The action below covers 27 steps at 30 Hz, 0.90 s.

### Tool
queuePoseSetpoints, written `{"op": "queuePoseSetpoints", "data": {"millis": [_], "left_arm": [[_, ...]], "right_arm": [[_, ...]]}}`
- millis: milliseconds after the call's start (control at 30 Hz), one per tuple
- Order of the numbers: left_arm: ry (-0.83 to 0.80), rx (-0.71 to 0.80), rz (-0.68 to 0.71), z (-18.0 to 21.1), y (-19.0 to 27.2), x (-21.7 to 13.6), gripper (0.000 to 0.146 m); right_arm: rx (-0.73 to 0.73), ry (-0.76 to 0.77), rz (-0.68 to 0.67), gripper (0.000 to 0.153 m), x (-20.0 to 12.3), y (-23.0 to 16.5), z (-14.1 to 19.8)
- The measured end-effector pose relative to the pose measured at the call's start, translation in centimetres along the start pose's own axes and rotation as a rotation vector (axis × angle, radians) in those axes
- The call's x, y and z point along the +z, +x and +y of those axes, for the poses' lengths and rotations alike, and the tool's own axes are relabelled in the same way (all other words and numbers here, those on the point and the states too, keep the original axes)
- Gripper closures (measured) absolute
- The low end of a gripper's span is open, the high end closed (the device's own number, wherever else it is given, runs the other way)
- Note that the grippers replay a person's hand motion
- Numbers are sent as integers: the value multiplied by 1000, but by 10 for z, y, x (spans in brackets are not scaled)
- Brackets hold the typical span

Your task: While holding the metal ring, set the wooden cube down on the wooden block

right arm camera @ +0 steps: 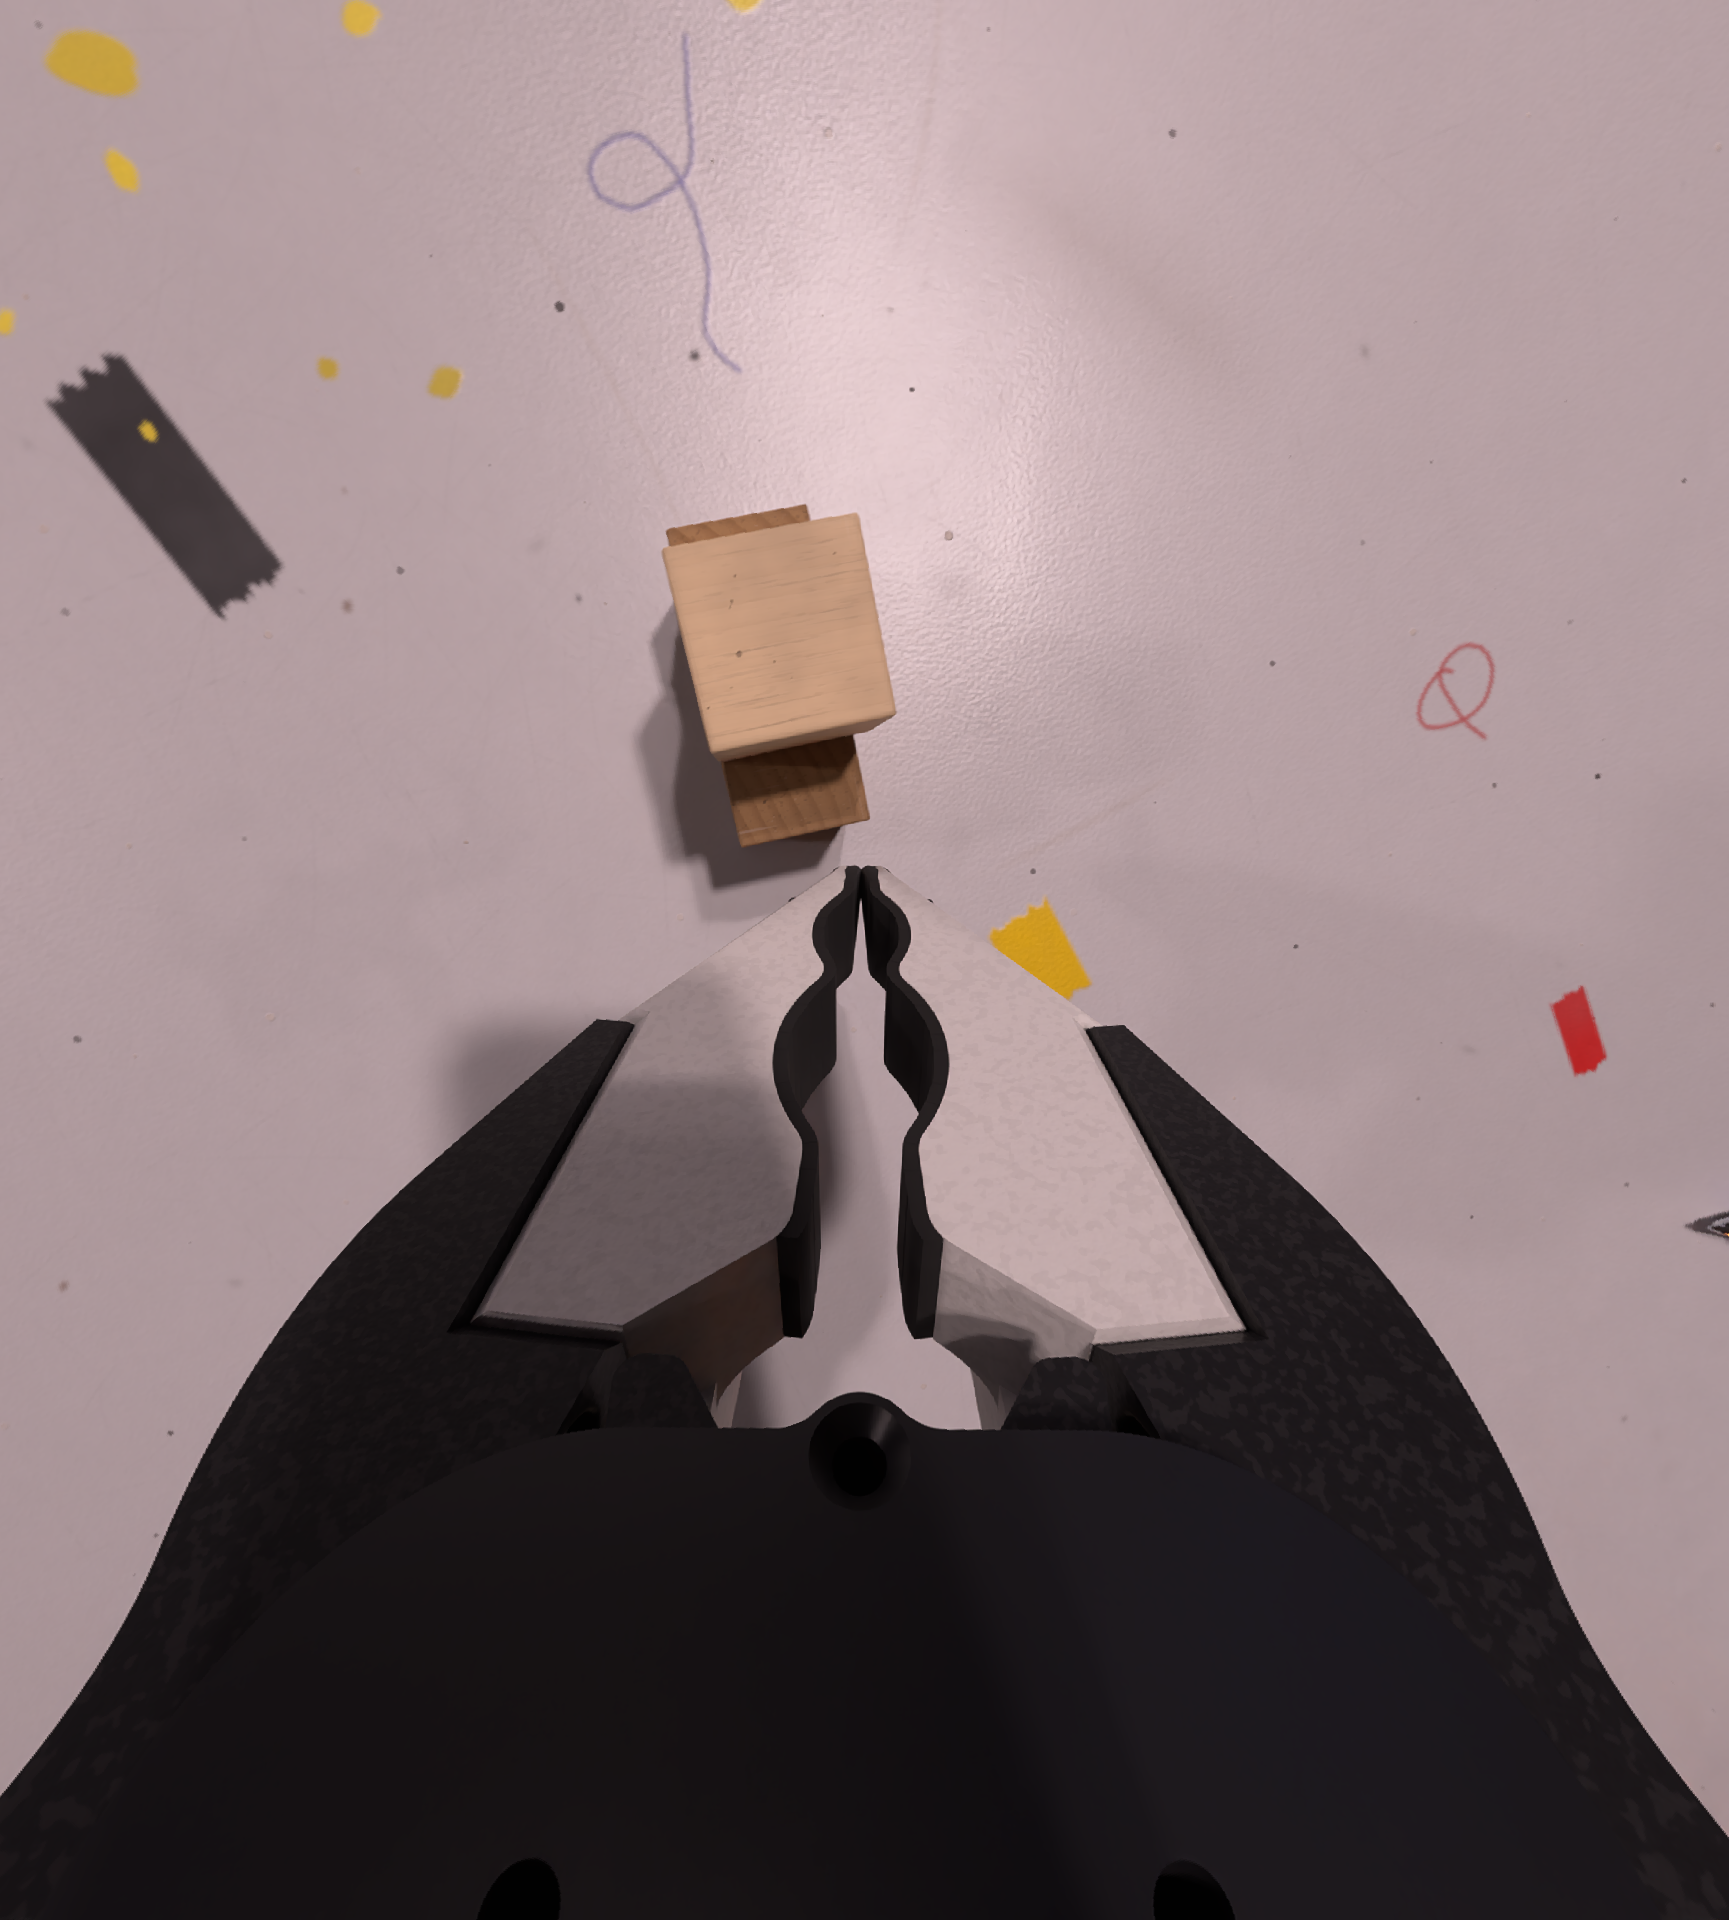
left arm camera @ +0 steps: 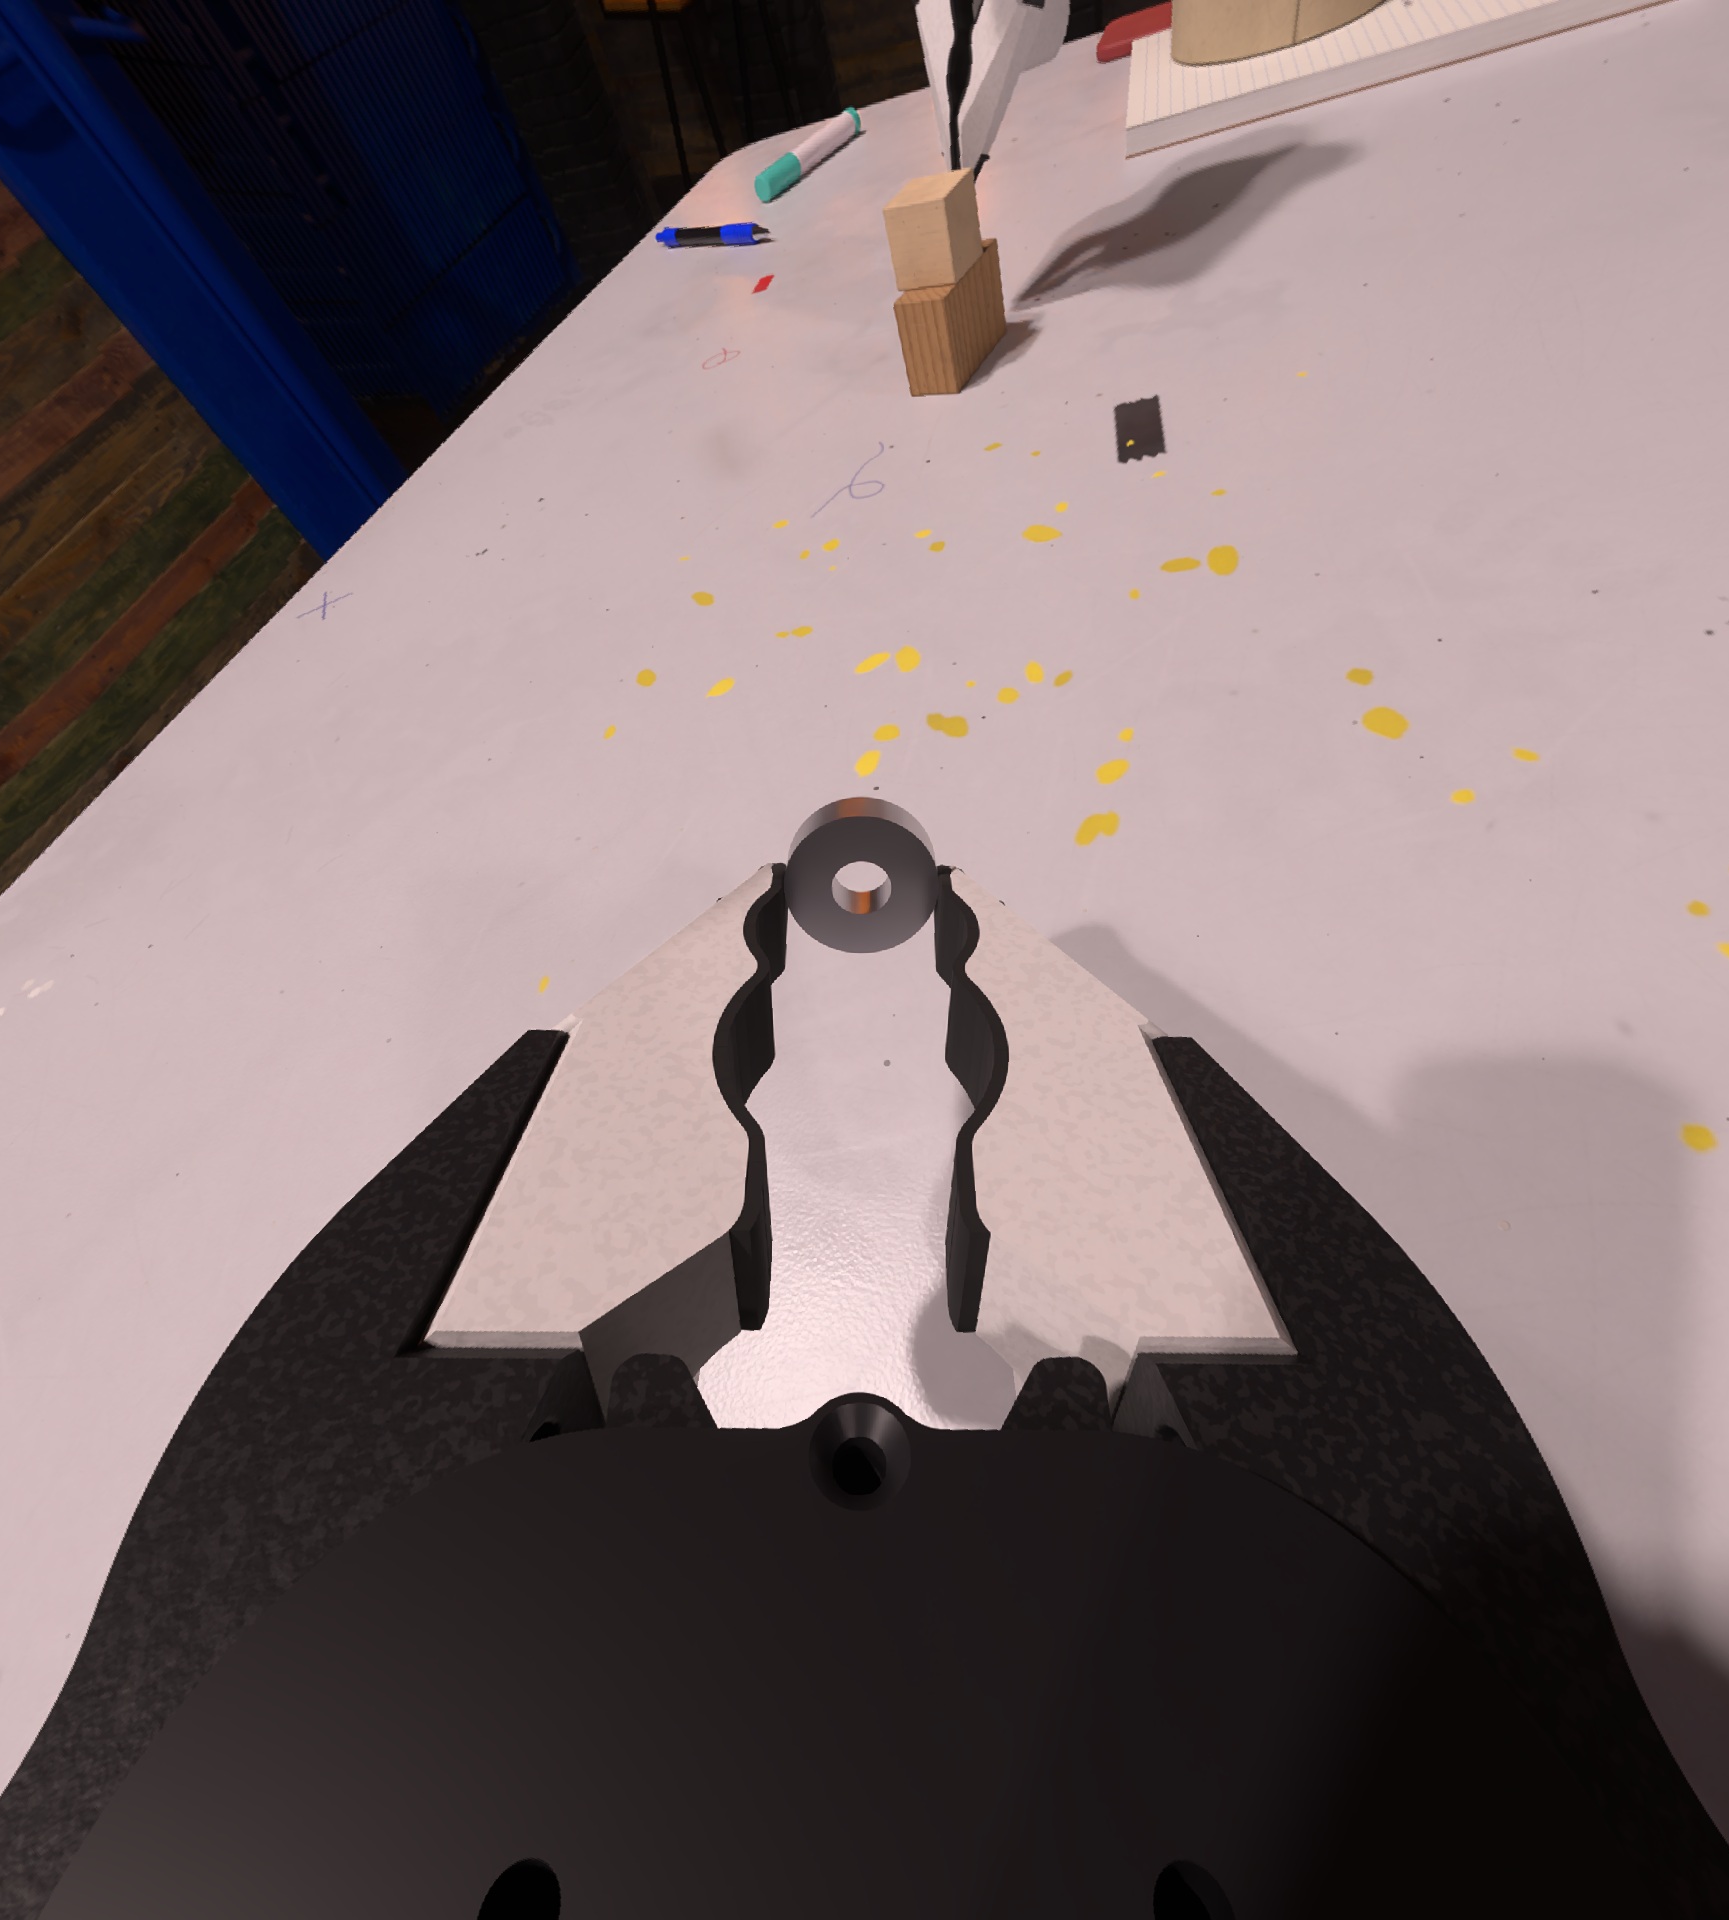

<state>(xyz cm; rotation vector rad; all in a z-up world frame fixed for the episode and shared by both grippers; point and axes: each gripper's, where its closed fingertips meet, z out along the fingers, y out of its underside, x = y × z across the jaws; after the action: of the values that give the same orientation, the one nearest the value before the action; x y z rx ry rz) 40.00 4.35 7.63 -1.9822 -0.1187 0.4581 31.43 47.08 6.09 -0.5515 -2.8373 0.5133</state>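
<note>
**Wooden cube sits on the block, ring gripped**

Wooden cube (right arm camera: 779, 634) rests atop the wooden block (right arm camera: 798, 795), seemingly offset. Right gripper (right arm camera: 860, 873) hangs above, fingertips closed, empty. Left gripper (left arm camera: 860, 878) pinches the metal ring (left arm camera: 860, 875) over the table (left arm camera: 1359, 935).

- A workshop or makerspace, judging by the well-used white worktop (left arm camera: 424, 831).
- Yellow paint spatters (left arm camera: 1042, 533) dot it at centre, with pen scribbles (right arm camera: 678, 197) and strips of black tape (right arm camera: 169, 483) stuck down.
- Toward 12 o'clock lie a green-capped marker (left arm camera: 806, 156) and a blue pen (left arm camera: 712, 236).
- At 9 o'clock, worn plank flooring (left arm camera: 29, 499) and a blue metal frame (left arm camera: 164, 260).
</note>
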Motion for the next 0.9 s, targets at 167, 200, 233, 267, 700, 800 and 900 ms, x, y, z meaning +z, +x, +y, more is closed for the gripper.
{"op": "queuePoseSetpoints", "data": {"millis": [167,200,233,267,700,800,900], "left_arm": [[-15,12,1,1,2,1,118],[-16,13,1,2,2,1,118],[-17,13,1,2,2,1,118],[-18,14,0,2,2,1,118],[-25,32,-3,1,4,3,118],[-22,29,-7,1,3,2,118],[-21,30,-6,0,3,2,118]], "right_arm": [[13,-32,38,153,2,8,4],[17,-59,57,153,1,11,8],[19,-87,77,153,-2,14,13],[21,-109,91,153,-5,15,18],[-52,-112,-1,153,9,-33,21],[-51,-101,5,153,14,-30,14],[-39,-71,7,153,15,-28,9]]}}
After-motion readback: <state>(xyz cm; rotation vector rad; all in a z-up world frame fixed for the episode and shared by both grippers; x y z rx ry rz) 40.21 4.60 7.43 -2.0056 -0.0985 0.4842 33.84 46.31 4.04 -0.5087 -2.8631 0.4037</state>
